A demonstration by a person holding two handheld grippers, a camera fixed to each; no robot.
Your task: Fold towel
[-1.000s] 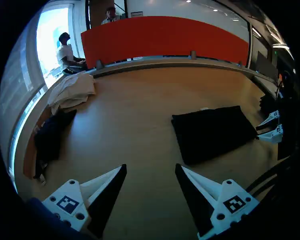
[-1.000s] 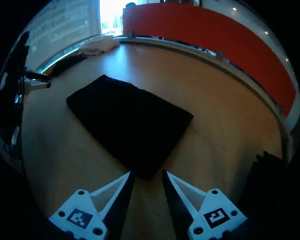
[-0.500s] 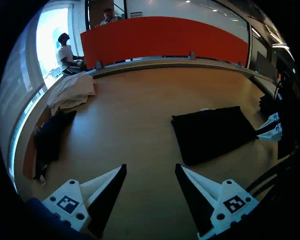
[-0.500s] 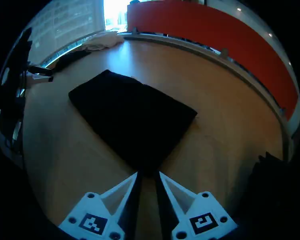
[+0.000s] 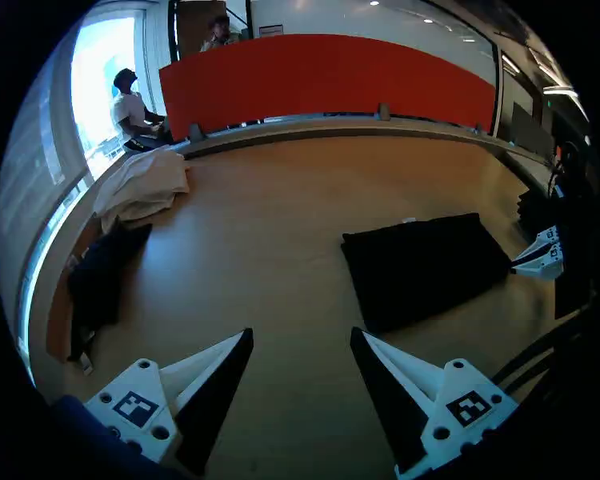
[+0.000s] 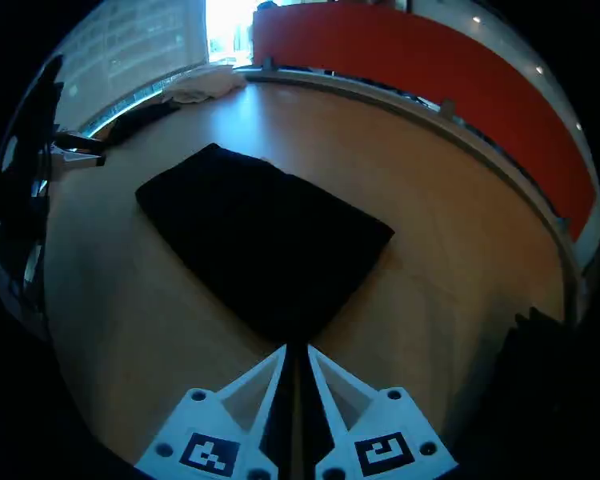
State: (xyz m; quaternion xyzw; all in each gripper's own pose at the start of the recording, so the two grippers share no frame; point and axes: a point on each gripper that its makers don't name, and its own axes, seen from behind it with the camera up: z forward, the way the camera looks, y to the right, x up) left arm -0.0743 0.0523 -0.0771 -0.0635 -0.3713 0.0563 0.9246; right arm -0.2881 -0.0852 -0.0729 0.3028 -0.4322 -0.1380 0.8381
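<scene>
In the left gripper view, a pale cloth (image 5: 144,182) and a dark cloth (image 5: 100,272) lie by the table's (image 5: 268,224) left edge. The left gripper (image 5: 300,332) hangs over bare wood with its fingers wide apart, and the black towel (image 5: 420,268) lies flat to the right, with the right gripper (image 5: 540,260) at its far right edge. In the right gripper view that gripper's fingers are drawn almost together at the towel's near corner; whether they pinch it cannot be told.

Right gripper (image 6: 298,352): jaws narrowed from well apart to a thin slit, tips now at near corner of black towel (image 6: 268,240). Grip on cloth unclear.
</scene>
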